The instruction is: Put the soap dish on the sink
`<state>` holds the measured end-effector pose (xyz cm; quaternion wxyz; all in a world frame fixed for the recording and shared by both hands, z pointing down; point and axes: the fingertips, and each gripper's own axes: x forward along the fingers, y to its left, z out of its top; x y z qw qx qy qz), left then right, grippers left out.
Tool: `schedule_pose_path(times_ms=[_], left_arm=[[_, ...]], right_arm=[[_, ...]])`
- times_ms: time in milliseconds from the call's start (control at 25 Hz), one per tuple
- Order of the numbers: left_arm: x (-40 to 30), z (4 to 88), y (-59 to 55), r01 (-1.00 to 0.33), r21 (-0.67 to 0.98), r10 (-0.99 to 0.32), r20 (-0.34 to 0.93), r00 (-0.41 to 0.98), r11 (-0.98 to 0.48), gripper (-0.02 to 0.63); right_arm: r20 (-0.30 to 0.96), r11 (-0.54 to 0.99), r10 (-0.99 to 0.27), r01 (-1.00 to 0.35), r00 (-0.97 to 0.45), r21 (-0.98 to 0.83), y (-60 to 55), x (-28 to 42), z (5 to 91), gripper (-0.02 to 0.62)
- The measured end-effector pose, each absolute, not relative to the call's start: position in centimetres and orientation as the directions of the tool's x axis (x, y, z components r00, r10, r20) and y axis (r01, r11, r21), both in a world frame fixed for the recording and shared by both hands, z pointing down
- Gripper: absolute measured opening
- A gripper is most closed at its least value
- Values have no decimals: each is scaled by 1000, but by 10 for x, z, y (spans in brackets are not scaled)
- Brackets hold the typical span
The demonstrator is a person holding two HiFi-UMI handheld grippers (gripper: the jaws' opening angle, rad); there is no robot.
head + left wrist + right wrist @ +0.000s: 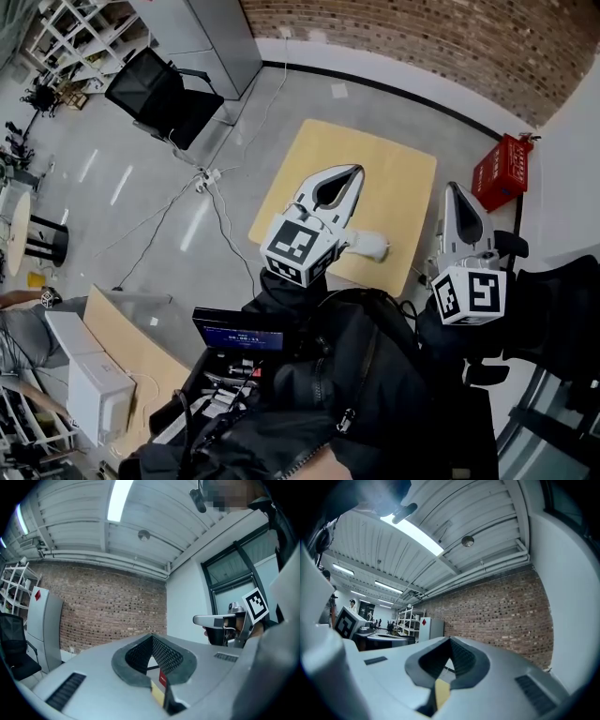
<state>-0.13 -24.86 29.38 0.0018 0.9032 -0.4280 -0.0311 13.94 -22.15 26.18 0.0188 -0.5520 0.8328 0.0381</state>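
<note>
You're in a lab-style workroom with an office side. A bare brick wall (422, 37) closes the far end, and before it lie a polished grey floor (122, 178), a small wooden worktop (384, 178) and a red crate (502, 169). A tall grey cabinet (220, 37) stands near that wall, a black office chair (159, 94) and white open shelving (80, 33) farther from it, with cables (220, 216) trailing across the floor. Above the wall, strip lights (119, 498) hang on a ribbed metal ceiling (70, 508).
</note>
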Motion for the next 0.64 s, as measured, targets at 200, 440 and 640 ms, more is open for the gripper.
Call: schedule_pose_path(times_ms=[200, 440, 640], left_arm=[[-5, 295, -253, -780, 24, -780, -49, 624, -625, 2], [-6, 299, -255, -777, 33, -778, -37, 628, -629, 2], [-8, 310, -262, -779, 41, -780, -12, 626, -626, 2]], right_arm=[[-75, 403, -911, -914, -405, 44, -225, 134, 261, 5], [-70, 414, -907, -909, -416, 48, -228, 128, 262, 5], [-52, 419, -906, -907, -420, 42, -235, 129, 270, 5]])
